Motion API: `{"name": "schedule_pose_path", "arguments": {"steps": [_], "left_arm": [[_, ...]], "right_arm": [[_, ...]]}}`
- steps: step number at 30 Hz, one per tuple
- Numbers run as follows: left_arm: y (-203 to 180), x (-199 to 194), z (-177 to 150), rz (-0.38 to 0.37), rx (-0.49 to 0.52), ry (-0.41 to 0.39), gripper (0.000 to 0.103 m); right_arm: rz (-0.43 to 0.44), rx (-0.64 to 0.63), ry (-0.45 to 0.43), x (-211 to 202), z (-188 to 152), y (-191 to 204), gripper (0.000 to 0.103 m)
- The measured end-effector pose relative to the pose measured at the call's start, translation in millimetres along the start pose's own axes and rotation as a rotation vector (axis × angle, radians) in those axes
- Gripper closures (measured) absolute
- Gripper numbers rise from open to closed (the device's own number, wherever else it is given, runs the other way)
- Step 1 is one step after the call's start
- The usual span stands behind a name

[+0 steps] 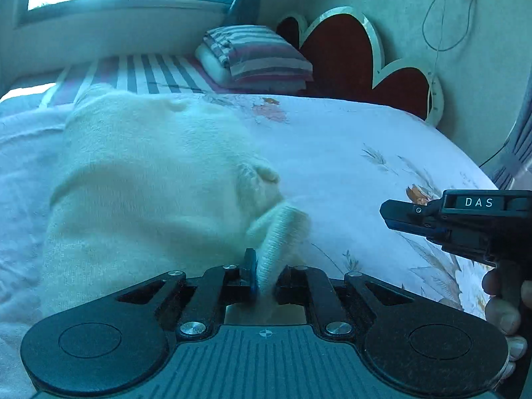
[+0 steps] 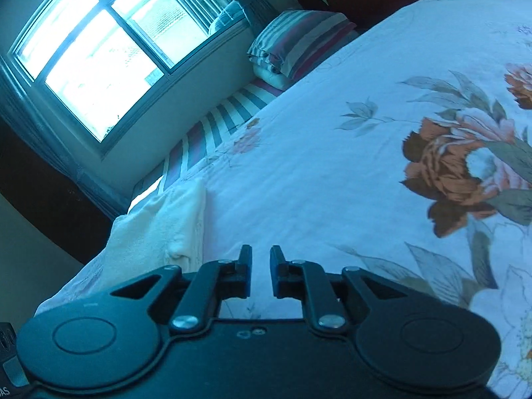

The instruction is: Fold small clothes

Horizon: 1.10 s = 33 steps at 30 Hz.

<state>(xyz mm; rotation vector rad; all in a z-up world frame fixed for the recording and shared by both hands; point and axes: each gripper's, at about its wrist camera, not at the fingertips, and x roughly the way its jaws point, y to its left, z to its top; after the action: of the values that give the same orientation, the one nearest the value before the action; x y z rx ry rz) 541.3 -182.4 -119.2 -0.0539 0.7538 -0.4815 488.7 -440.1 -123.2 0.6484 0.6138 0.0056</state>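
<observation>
A cream knitted sweater (image 1: 143,173) lies spread on the floral bedspread (image 1: 349,153). My left gripper (image 1: 266,269) is shut on the ribbed cuff (image 1: 279,236) of its sleeve, which is pulled toward the camera. My right gripper (image 1: 399,212) shows at the right of the left wrist view, held by a hand, above the bedspread and apart from the sweater. In the right wrist view the right gripper (image 2: 261,256) is slightly open and empty, over the bedspread (image 2: 332,166), with an edge of the sweater (image 2: 173,226) to its left.
A striped folded quilt and pillow (image 1: 256,56) sit on a striped sheet (image 1: 143,73) at the head of the bed. A heart-shaped headboard (image 1: 349,46) stands behind. A window (image 2: 99,50) and curtain are on the far wall.
</observation>
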Motion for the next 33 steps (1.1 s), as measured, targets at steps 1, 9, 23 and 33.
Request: {"name": "schedule_pose_path", "arguments": {"steps": [1, 9, 23, 33], "left_arm": [[-4, -11, -1, -0.034, 0.005, -0.009, 0.059], [82, -86, 8, 0.096, -0.175, -0.206, 0.033], [159, -33, -20, 0.181, -0.339, -0.124, 0.033], [175, -12, 8, 0.19, -0.377, -0.111, 0.033]], "right_arm": [[0.009, -0.002, -0.001, -2, -2, -1, 0.085], [0.124, -0.078, 0.048, 8, -10, 31, 0.073], [0.056, -0.338, 0.163, 97, -13, 100, 0.086], [0.055, -0.365, 0.15, 101, -2, 96, 0.077]]}}
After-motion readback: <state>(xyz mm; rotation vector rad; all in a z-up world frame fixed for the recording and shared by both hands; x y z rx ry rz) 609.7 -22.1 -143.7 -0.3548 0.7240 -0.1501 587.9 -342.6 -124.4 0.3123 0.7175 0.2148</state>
